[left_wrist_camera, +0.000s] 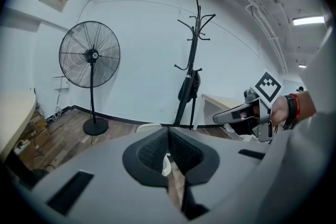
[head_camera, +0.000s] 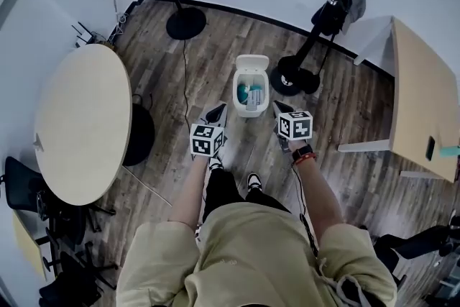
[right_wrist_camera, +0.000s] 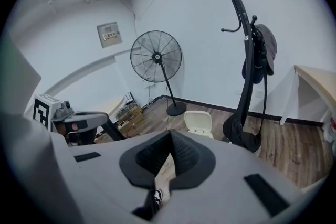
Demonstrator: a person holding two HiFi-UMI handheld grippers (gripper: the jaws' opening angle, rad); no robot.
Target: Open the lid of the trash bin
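White trash bin (head_camera: 236, 94), lid (head_camera: 251, 62) tipped back, rubbish (head_camera: 251, 94) visible inside, left gripper (head_camera: 221, 108) and right gripper (head_camera: 279, 106) fingers together, holding nothing

Cool even ceiling light, soft shadows, strong fisheye edges, sharp

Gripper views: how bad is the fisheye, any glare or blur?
Left gripper view: black vignette corners, ceiling light blown out. Right gripper view: coat rack bows strongly, no glare. Head view: baseboard curves, light even.
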